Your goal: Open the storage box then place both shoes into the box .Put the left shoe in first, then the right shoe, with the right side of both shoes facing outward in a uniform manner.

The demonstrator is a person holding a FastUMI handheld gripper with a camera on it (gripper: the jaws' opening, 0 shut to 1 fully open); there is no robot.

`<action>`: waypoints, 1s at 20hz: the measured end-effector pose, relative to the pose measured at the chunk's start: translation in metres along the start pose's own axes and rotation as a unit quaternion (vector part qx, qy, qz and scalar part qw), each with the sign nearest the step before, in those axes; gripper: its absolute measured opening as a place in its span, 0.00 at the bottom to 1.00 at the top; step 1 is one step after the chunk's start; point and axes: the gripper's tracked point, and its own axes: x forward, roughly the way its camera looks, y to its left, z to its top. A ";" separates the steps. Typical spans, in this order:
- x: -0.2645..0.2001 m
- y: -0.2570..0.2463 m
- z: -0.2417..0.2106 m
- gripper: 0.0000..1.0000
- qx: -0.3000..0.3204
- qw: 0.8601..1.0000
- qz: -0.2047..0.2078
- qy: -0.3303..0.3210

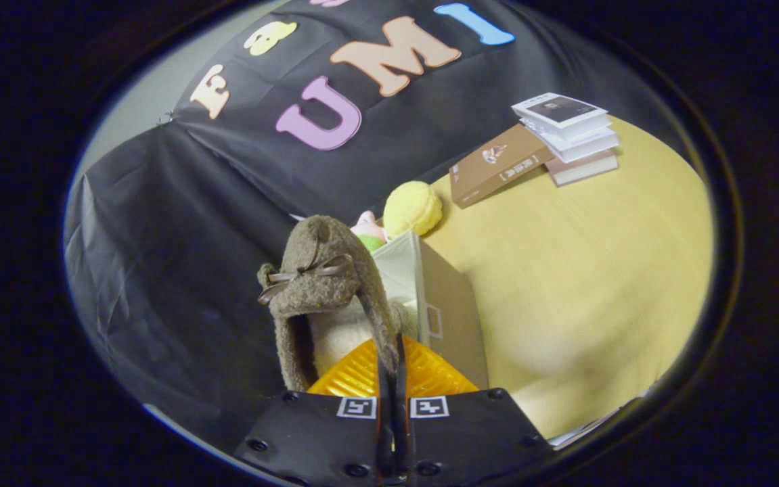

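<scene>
A brown fuzzy shoe (325, 284) with a small brown bow on its toe is hanging in the air, toe away from the camera, its pale fleecy lining showing through the opening. The gripper (392, 355) is holding it: the two fingers are lying pressed nearly together with the rim of the shoe's collar pinched between them. Just beyond and beside the shoe, a pale box (440, 304) is standing open on the table (585, 284), with a small handle slot on its side wall. Behind the box, a yellow plush ball (413, 208) is sitting at the table's far edge, with a pink-and-green toy (369, 233) peeking out next to it. Farther off, a brown book (497, 166) is lying flat, bearing a small picture and pale writing too small to make out. Touching its corner, a stack of books (568, 138) is resting, the top cover showing a dark photograph; any text there is unreadable. Two square black-and-white markers are sitting on the gripper body.
</scene>
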 end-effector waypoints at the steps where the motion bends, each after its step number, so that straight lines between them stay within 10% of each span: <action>1: 0.010 0.004 -0.005 0.04 -0.006 1.000 -0.006 0.007; 20: 0.074 -0.017 -0.049 0.05 -0.096 0.977 -0.184 0.051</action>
